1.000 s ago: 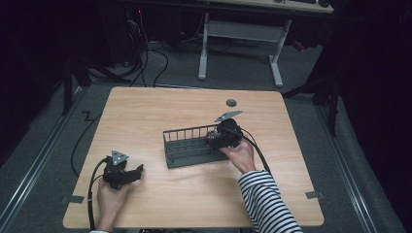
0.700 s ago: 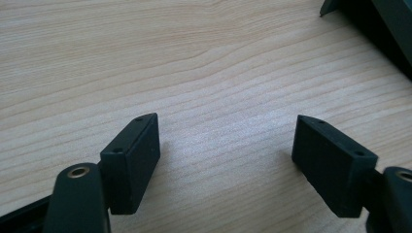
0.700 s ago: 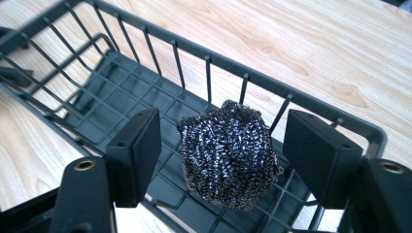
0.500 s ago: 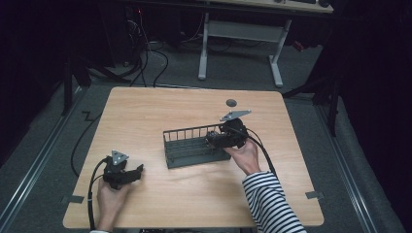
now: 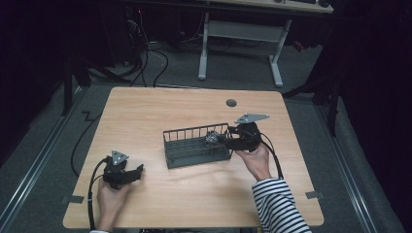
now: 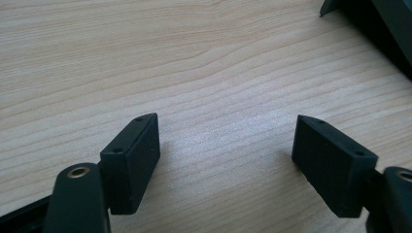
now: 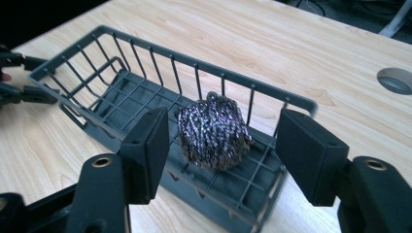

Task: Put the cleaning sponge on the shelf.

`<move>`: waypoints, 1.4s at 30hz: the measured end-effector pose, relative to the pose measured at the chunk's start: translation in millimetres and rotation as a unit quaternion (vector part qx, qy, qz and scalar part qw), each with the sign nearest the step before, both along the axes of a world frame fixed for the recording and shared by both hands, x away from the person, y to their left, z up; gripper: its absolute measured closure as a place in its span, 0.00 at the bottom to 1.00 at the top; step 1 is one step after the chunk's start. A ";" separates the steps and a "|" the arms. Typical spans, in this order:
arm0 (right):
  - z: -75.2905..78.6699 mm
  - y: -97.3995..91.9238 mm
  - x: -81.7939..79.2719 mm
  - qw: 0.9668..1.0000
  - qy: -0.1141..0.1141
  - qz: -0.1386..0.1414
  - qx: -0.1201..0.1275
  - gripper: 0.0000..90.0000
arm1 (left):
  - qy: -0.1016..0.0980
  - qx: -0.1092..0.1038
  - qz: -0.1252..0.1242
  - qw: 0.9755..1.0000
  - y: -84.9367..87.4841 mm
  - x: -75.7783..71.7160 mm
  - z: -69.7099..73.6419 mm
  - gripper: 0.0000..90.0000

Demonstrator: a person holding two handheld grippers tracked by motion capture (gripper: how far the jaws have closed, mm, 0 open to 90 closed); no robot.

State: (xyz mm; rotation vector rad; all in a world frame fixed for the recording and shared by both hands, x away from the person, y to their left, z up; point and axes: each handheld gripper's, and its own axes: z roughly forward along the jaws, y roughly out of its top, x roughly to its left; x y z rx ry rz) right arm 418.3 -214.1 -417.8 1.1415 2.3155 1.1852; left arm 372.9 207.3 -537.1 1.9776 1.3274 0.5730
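A dark wire basket (image 5: 194,130) (image 7: 160,51) stands lengthwise in the middle of the wooden table. A glittery metal scouring ball (image 5: 212,138) (image 7: 214,131) rests on the basket floor at its right end. My right gripper (image 5: 224,141) (image 7: 223,128) hovers just outside that end, pointing into the basket. Its jaws have just been closing, and they stand apart with gaps on both sides of the ball, which lies a little beyond the pads (image 7: 148,145). My left gripper (image 5: 138,170) (image 6: 226,160) rests open near the table's front left, with bare wood between its jaws.
A round grey cable hole (image 5: 231,103) (image 7: 394,80) sits in the tabletop behind the basket. A corner of the basket (image 6: 369,19) shows in the left gripper view. Beyond the table stand a white desk frame (image 5: 243,29) and floor cables.
My right gripper has drawn back to the right, from over the basket's end to just outside it, and risen slightly. The left hand has kept still.
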 end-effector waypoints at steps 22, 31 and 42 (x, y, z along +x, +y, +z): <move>-1.2 -47.9 -45.0 0.999 -0.019 -0.035 0.019 0.43 | 0.000 0.000 0.000 1.000 -0.3 0.0 0.0 0.29; -17.0 -54.6 -58.1 0.999 -0.016 -0.036 0.031 0.43 | 0.000 0.000 0.000 1.000 -0.5 -0.2 -0.1 0.29; -60.5 -67.5 -70.3 0.997 0.010 -0.070 0.028 0.43 | 0.000 0.000 -0.001 1.000 -0.7 -0.2 -0.1 0.29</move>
